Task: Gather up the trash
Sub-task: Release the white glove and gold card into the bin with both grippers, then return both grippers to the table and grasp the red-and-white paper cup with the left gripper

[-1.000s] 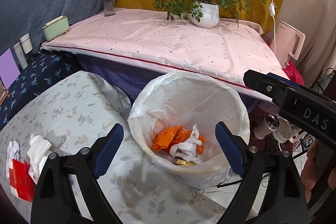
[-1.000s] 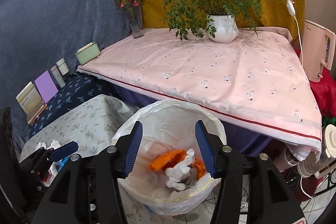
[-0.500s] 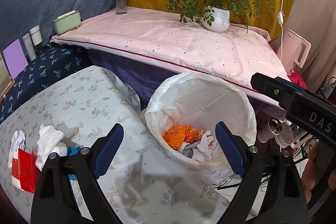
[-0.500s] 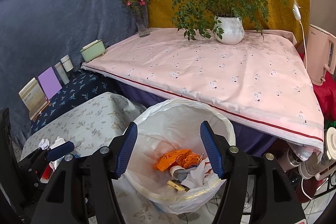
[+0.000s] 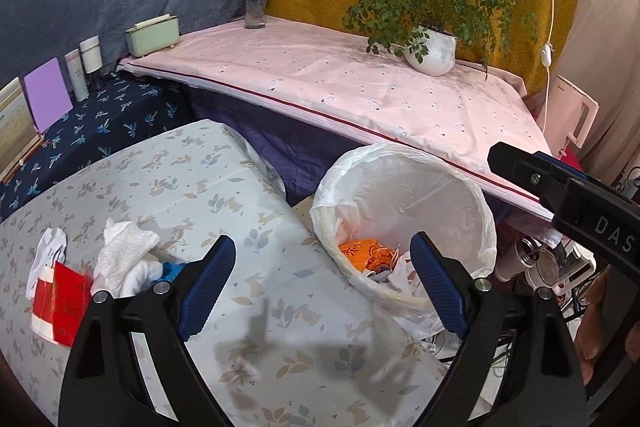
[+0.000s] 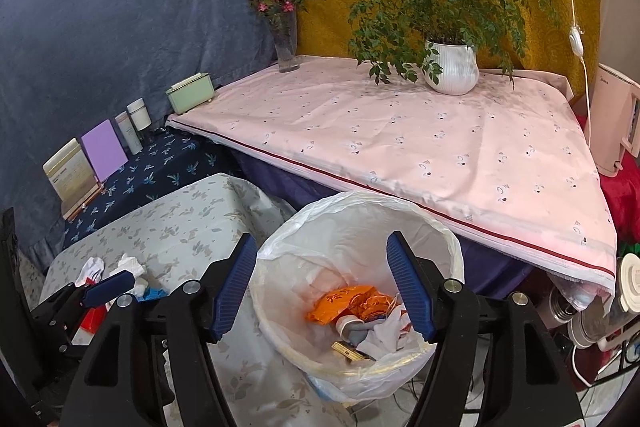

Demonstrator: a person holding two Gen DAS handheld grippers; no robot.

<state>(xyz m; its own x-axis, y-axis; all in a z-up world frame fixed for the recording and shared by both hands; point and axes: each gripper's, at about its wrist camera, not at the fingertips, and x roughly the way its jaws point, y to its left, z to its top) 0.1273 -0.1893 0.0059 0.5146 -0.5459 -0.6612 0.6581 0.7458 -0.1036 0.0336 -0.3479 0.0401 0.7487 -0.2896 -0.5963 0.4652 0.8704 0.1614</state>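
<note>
**Bin partly filled, a small pile still on the tabletop**

The leaf-print tabletop (image 5: 224, 187) takes up most of the left claw's view, with the lined trash bin (image 6: 356, 223) standing just off its right-hand edge, below the pink-covered table (image 6: 420, 131). Judging by what lies inside, some collecting is done: an orange wrapper (image 6: 340, 301), crumpled white paper, a small cup and a flat gold piece sit in the bin's bottom. What is left is a cluster near the tabletop's left side: a white crumpled tissue (image 5: 124, 251), a red packet (image 5: 60, 303), another white scrap (image 5: 50, 247) and something blue (image 5: 172, 269), all touching or just beside one another.

The left claw (image 5: 320, 287) is spread wide and empty over the tabletop between pile and bin. The right claw (image 6: 322, 291) is likewise released and empty, above the bin mouth.

Open cloth between pile and bin gives clear room to travel; the bin's rim and the overhanging pink edge are the tight spots.
</note>
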